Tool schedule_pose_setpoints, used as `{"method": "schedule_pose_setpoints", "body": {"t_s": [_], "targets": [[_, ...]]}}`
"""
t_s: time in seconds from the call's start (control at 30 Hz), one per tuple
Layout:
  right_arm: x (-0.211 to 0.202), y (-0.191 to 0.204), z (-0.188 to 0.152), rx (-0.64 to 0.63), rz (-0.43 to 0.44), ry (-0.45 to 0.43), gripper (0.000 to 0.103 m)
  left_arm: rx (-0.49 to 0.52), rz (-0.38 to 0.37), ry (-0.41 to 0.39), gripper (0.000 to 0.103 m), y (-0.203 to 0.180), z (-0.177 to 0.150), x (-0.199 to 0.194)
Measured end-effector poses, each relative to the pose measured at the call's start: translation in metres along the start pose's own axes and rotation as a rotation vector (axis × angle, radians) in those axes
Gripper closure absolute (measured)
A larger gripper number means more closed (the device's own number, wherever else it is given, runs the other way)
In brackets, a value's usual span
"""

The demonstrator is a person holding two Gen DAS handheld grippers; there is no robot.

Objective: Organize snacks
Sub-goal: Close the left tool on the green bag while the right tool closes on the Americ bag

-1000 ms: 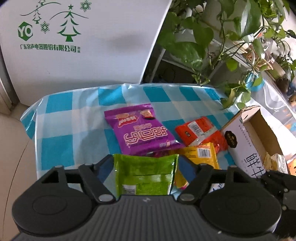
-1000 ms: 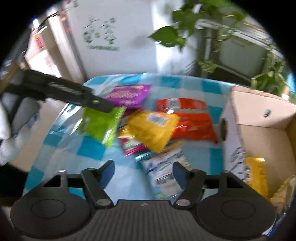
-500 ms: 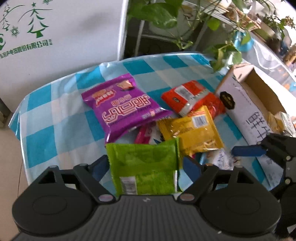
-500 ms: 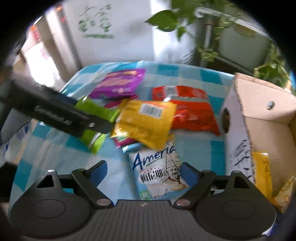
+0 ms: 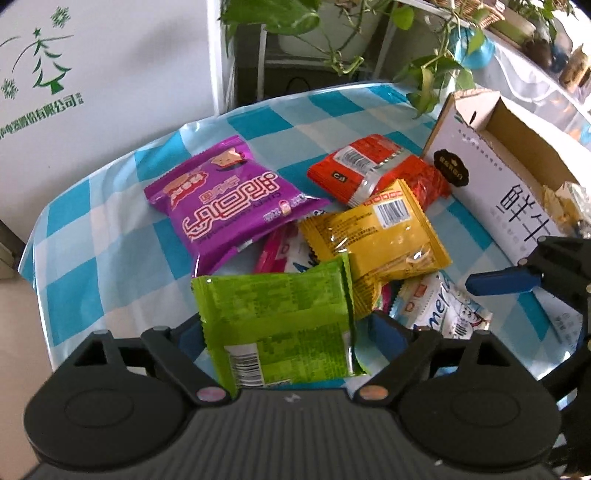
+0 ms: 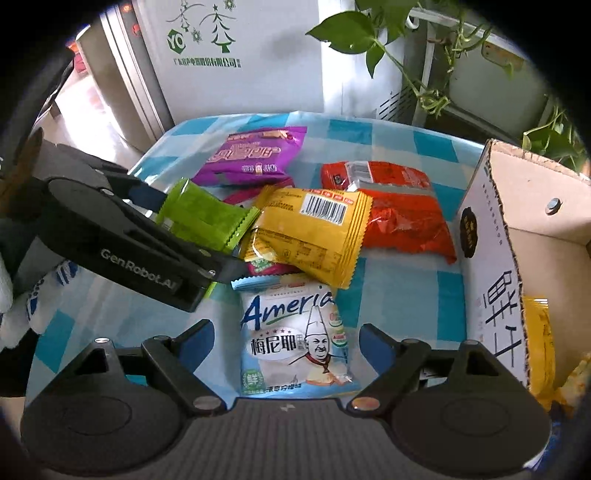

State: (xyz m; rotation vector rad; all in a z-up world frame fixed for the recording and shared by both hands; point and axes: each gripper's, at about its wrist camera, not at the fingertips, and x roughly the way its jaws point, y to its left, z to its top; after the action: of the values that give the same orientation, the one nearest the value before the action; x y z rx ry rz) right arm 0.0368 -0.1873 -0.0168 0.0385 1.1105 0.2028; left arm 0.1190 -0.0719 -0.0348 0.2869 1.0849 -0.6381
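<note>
My left gripper [image 5: 284, 332] is shut on a green snack packet [image 5: 277, 325] and holds it above the table; it also shows in the right wrist view [image 6: 207, 218]. My right gripper [image 6: 286, 339] is open, its fingers on either side of a white and blue Ameria packet [image 6: 295, 339] that lies flat. A yellow packet [image 6: 310, 232], a red packet [image 6: 391, 210], a purple packet [image 5: 229, 195] and a pink one [image 5: 277, 251] lie in a pile. A cardboard box [image 6: 517, 236] at the right holds some snacks.
The table has a blue and white checked cloth [image 5: 92, 236]. A white carton with green print [image 5: 74, 74] stands behind it. Potted vines [image 5: 332, 29] hang at the back right. The table edge drops off at the left.
My left gripper has carried the green packet rightward toward the pile. My right gripper has moved down and forward so its open fingers now flank the Ameria packet.
</note>
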Motion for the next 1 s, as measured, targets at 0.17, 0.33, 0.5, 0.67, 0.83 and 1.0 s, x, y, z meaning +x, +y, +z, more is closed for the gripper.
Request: {"method": "schedule_pose_setpoints", "body": {"t_s": [0.17,0.33,0.5,0.67,0.83,1.0], "targets": [[0.007,0.004,-0.001,-0.014,-0.024,0.015,0.013,0.067,0.034,0.007,0.005,-0.011,-0.003,0.005],[0.006,0.008,-0.004,-0.028,-0.037,0.014,0.012,0.065,0.047,0.016,0.000,-0.005,-0.004,0.007],[0.006,0.005,-0.003,-0.025,-0.048,0.020,0.012,0.044,0.049,0.027,0.000,0.004,-0.005,0.006],[0.008,0.006,-0.003,-0.029,-0.059,0.023,0.012,0.033,0.054,0.023,0.000,0.003,-0.005,0.007],[0.009,0.007,-0.004,-0.038,-0.067,0.022,0.013,0.011,0.065,0.013,0.000,0.003,-0.006,0.007],[0.005,0.004,-0.003,-0.034,-0.083,0.010,0.025,-0.002,0.071,0.003,0.003,0.001,-0.007,0.005]]}}
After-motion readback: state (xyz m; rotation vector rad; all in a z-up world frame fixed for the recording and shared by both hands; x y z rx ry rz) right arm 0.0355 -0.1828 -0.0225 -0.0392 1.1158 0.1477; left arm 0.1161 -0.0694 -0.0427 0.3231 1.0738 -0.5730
